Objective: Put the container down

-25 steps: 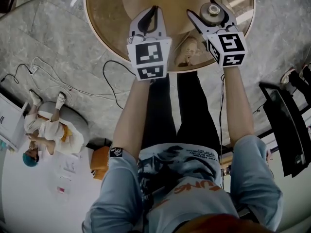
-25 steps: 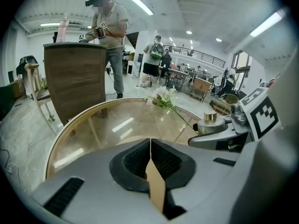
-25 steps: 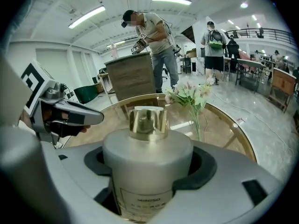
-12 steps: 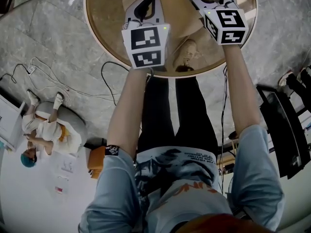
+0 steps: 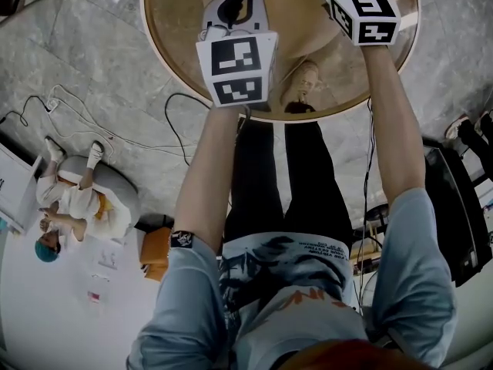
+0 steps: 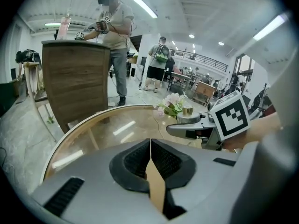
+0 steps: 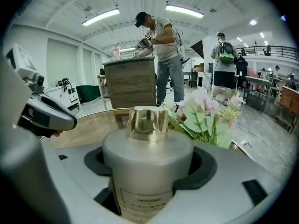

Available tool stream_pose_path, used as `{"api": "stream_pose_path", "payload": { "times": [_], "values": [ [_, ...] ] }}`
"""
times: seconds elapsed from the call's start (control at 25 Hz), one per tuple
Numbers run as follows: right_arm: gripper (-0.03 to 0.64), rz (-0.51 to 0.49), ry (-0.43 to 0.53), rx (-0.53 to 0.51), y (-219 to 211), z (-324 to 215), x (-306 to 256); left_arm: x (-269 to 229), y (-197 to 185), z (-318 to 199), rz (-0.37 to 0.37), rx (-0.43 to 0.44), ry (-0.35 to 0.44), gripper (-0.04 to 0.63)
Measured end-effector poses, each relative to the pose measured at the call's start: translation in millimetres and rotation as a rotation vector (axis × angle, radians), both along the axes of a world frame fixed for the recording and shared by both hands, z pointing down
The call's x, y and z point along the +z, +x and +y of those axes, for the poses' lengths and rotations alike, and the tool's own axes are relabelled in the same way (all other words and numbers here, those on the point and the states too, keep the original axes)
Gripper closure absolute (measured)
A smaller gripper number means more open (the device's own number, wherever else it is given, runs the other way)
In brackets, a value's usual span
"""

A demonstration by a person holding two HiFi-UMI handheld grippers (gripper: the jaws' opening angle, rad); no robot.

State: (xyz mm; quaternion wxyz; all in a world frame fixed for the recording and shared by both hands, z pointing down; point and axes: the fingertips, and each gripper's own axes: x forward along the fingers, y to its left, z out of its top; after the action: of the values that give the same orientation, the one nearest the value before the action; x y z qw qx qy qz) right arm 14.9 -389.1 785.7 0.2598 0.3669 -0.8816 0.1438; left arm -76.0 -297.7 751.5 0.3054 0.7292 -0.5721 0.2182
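In the right tool (image 7: 150,178) — gold-capped container (image 7: 147,150)

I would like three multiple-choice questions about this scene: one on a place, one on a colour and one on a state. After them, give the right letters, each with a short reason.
1. Where are the flowers relative to the container?
A. beneath it
B. beyond it, on the table
C. inside it

2. What colour is the container's cap?
A. black
B. red
C. gold

3. How do the jaws of the left gripper stand?
A. together, with nothing between them
B. wide apart
C. closed on the container

Answers:
1 B: the right gripper view shows the flowers behind the container, over the table top.
2 C: the cap shines gold above the frosted body.
3 A: the left gripper view shows the two jaws meeting on an empty line.
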Motion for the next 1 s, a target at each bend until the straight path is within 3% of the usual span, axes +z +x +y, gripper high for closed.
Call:
{"api": "stream_pose_path", "payload": {
  "times": [0.28, 0.6, 1.0],
  "values": [
    [0.256, -0.020, -0.011, 0.045, 0.3, -1.2, -2.4, -2.6, -6.7, -1.3, -0.010, -0.011, -0.001, 0.563],
    [0.250, 0.118, -0.039, 0.005, 7.7, 18.8, 6.4, -3.5, -4.8, 2.6, -0.010, -0.006, 0.002, 0.563],
    [0.255, 0.188, -0.065, -0.028, 15.4, 41.8, 15.4, -14.4, 10.6, 22.8, -0.007, 0.009, 0.012, 0.563]
  ]
}}
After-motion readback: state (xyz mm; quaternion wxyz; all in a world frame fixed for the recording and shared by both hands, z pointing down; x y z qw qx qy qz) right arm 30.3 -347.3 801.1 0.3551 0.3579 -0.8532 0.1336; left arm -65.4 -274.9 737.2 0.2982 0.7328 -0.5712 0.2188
